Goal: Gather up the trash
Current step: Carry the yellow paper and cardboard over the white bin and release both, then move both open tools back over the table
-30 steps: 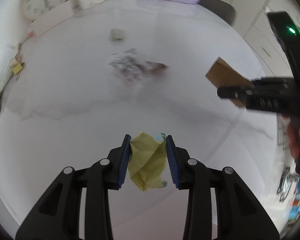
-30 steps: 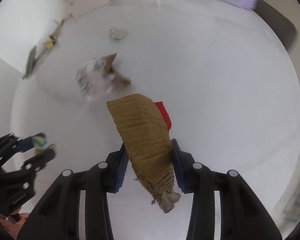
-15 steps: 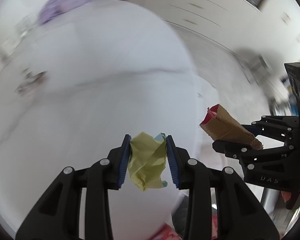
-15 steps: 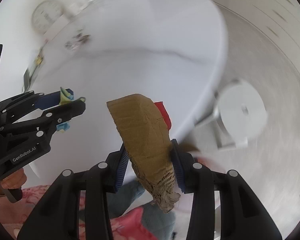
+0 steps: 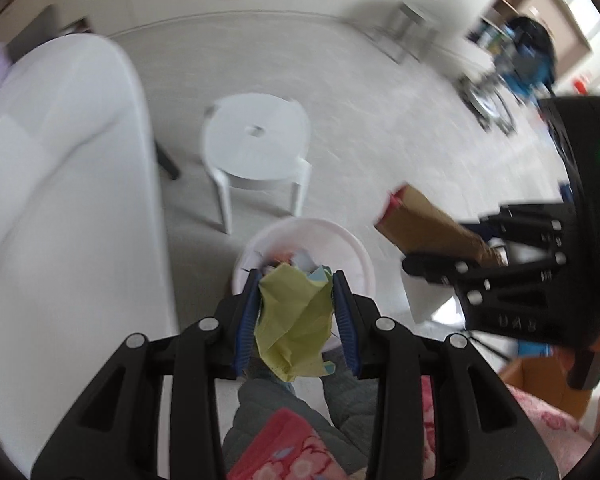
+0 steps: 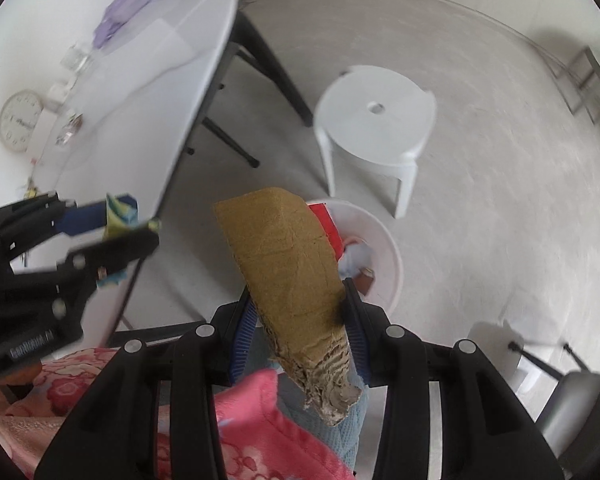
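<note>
A: Starting with the left wrist view. The left gripper (image 5: 296, 312) points down over the white bin (image 5: 352, 248) on the floor; a second ago it was over the table (image 5: 60, 200). Its jaws are opening, with the crumpled yellow paper (image 5: 294, 320) still between the pads. My reading is that the drop is beginning.

B: And the other piece?

A: The brown cardboard piece (image 5: 428, 232) sits off to the right, pinched in the right gripper (image 5: 456, 248), beside the bin rather than over it from this angle.

B: Right wrist view?

A: The right gripper (image 6: 298, 324) clamps the cardboard (image 6: 284, 256), unchanged. The bin's rim (image 6: 392, 256) shows just behind it, with scraps already inside. The table (image 6: 152, 80) has swung off to the left, so both loads have arrived.

B: Counts?

A: Two grippers, two pieces of trash carried, one bin, one white stool (image 6: 376, 120). On the far tabletop a few small items stay, too blurred to count.
</note>
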The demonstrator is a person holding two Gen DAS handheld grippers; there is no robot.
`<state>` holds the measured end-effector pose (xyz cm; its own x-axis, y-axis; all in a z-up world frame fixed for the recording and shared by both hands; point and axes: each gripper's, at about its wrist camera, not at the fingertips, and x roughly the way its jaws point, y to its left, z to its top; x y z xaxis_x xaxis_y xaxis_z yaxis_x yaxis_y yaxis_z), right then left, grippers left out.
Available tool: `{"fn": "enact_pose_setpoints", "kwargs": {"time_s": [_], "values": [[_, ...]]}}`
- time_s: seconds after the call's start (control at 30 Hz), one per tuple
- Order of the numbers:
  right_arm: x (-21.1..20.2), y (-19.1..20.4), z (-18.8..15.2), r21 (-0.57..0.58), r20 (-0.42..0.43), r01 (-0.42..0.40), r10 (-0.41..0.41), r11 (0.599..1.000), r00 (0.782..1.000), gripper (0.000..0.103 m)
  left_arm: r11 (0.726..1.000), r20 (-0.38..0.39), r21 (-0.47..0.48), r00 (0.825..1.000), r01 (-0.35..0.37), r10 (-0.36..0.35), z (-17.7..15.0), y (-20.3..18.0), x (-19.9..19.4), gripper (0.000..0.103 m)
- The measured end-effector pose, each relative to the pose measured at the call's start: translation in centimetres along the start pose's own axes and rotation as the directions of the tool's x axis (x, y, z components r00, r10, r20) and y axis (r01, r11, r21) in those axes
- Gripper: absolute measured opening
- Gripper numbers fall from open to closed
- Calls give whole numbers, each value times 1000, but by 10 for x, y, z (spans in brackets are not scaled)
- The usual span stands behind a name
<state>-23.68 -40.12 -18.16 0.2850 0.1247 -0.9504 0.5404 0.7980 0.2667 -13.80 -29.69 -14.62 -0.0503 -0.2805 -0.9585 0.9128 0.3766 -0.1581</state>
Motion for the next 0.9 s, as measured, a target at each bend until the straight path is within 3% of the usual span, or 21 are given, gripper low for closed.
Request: {"fn": "enact_pose_setpoints", "kwargs": {"time_s": [0.03,0.1,0.13,0.3,0.57,0.63,0.7,0.73,0.77,0.9], "values": [[-1,-5,-3,9,0,1,-1,1000,1000,42,1000,-15,23,1000,0,1,1,-6,3,44],[-2,-12,-7,19,0,0,0,1000,1000,42,997,-26,68,999,-32,34,0,-19,6,84],[-2,-13,-7,19,-2,0,0,1000,1000,42,996,-18,83,999,-43,45,0,-24,6,88],[-1,-14,-8,12,-5,-5,5,1000,1000,42,993,12,98,998,-61,60,-7,-29,-5,94],[7,-6,-7,-18,-23,-11,11,1000,1000,44,997,28,7,997,-72,72,-11,-8,-15,95],[11,-1,-7,-30,-43,-16,15,999,999,51,997,34,-12,997,-70,70,-11,-5,-15,95],[14,4,-6,-40,-47,-9,7,999,999,88,997,38,-30,997,-70,71,-12,0,-16,95],[14,6,-5,-41,-34,8,-10,999,999,95,997,38,-36,997,-71,73,-12,2,-17,95],[14,7,-4,-39,-18,47,-48,998,999,100,996,38,-46,996,-74,76,-12,5,-17,95],[18,3,0,0,-25,96,-96,995,995,100,995,42,-76,996,-69,73,-12,14,-22,95]]}}
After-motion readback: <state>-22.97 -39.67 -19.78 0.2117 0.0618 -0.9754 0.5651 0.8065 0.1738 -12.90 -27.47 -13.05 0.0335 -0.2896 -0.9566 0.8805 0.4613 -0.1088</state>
